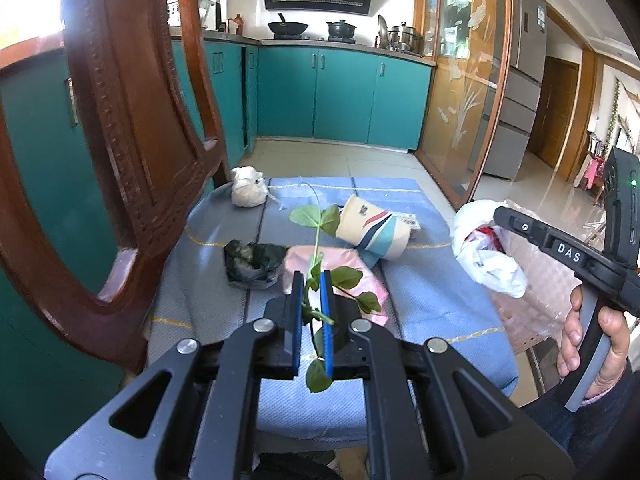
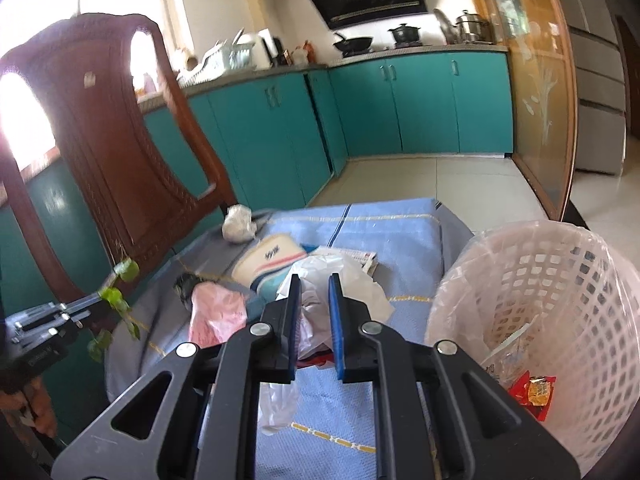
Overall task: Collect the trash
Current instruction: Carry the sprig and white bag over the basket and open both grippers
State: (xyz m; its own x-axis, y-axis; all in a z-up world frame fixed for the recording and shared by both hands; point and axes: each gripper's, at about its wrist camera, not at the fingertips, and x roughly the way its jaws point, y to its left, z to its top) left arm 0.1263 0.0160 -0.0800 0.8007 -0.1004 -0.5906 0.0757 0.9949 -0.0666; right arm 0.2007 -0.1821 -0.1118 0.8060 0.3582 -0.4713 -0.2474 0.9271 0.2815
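Left gripper clamped on leafy sprig; right gripper clamped on white plastic bag.

Sprig is feather-light with a limp, snappable stem, so I hold mid-stem, not leaves. Bag is soft, slick, crumpled, so I pinch a bunched fold. Both hang above the blue cloth; paper cup and pink wrapper lie between, basket near right.

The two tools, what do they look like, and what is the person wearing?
Each tool is matte black plastic with two straight fingers faced in blue pads, angled link arms with triangular cut-outs, and round silver pivot pins: left tool, right tool. The right one, seen from the left wrist camera, carries white letters DAS, a green light and a grey handle. The person's sleeve is dark with a pink cuff.
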